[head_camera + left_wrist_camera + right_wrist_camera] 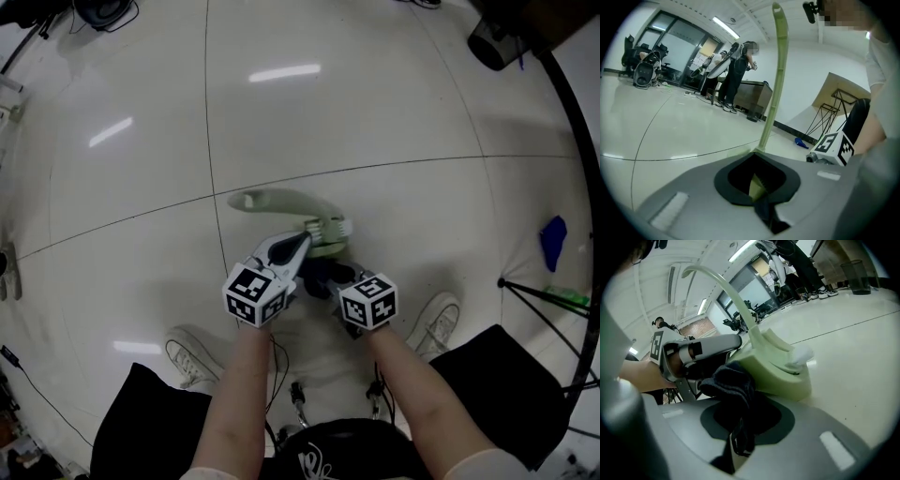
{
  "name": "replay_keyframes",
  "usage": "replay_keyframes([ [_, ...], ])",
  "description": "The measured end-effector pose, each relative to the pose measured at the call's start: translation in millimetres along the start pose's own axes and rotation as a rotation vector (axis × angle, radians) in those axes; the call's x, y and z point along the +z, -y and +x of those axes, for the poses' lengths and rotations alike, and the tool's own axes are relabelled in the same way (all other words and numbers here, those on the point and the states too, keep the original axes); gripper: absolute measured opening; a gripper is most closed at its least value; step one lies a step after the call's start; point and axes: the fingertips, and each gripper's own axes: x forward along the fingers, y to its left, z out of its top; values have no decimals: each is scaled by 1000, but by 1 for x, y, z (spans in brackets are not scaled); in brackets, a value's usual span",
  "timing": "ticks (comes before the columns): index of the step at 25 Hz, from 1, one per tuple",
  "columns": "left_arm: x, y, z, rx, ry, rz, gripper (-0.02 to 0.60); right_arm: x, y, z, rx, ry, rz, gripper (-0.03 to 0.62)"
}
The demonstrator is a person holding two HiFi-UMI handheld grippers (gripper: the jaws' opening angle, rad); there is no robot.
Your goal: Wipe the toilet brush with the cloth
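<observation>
The pale green toilet brush (281, 201) lies over the white floor, its handle reaching left and its holder (329, 242) with white bristles just beyond my grippers. My left gripper (298, 249) is shut on the brush; in the left gripper view the handle (774, 89) rises straight out of the gripper (757, 187). My right gripper (328, 279) is shut on a dark cloth (733, 385), which is bunched against the side of the green holder (776, 369). The left gripper's body (701, 352) shows just behind the cloth.
The person's white shoes (192, 361) (437, 321) stand on either side below the grippers. A blue object (553, 240) and black stand legs (544, 295) are at the right. People (736, 70) and a wooden desk (754, 96) are far off.
</observation>
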Motion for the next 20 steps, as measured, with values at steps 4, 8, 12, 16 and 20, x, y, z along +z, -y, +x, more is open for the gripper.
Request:
replay_keyframes([
  [4,-2,1,0,9,-16,49,6,-2,12,-2,-41,-21,-60,72],
  [8,-4,3,-2,7,-26,67,6,-6,28,-9,-104,-33,-50,72],
  [12,-4,5,-3,5,-31,85,6,-11,51,-18,-171,-40,-1,74],
  [16,-4,6,-4,7,-25,74,6,-14,74,-33,-237,-46,80,74],
  [20,-8,6,-5,23,-21,41,6,-24,94,-59,-286,-90,140,72],
])
